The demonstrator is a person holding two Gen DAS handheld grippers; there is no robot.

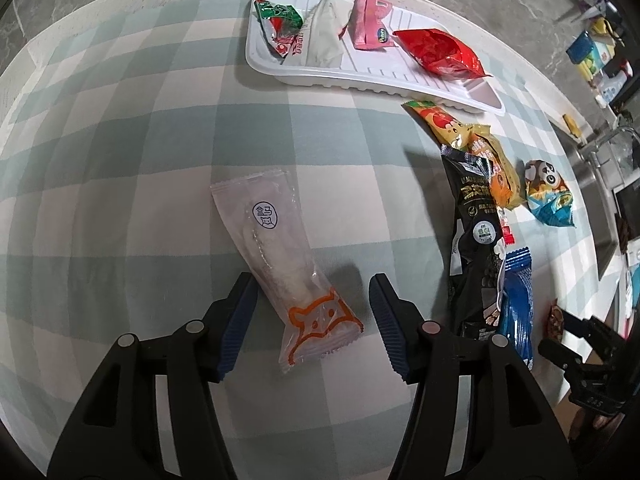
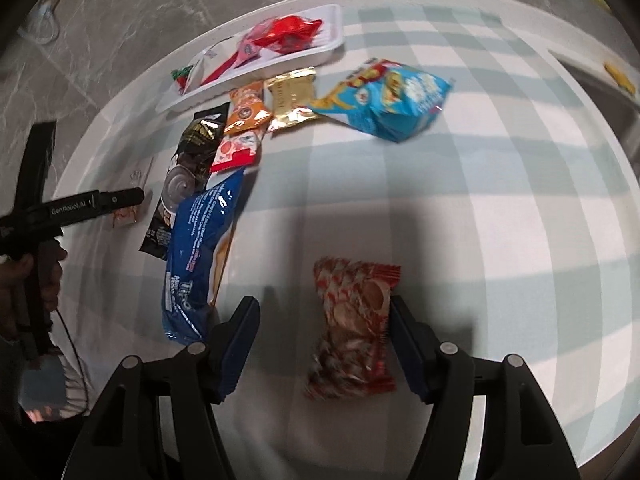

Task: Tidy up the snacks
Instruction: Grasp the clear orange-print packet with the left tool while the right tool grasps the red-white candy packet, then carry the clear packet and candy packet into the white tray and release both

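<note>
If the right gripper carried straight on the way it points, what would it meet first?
Most likely the red-and-white snack packet lying between the open right gripper's fingers, then the checked tablecloth beneath; the remaining gap is unclear.

Tray (image 1: 372, 80) sits near the tabletop (image 1: 120, 140) far edge, four packets in it side by side. A row of loose packets (image 1: 476, 216) runs from the tray's near right corner back toward the near edge. Long clear packet (image 1: 280, 264) lies alone left of that row, between the left fingers (image 1: 240, 312). Small wrapped snack (image 2: 352, 328) lies right of the row, between the right fingers (image 2: 404, 344), touching the right one.
</note>
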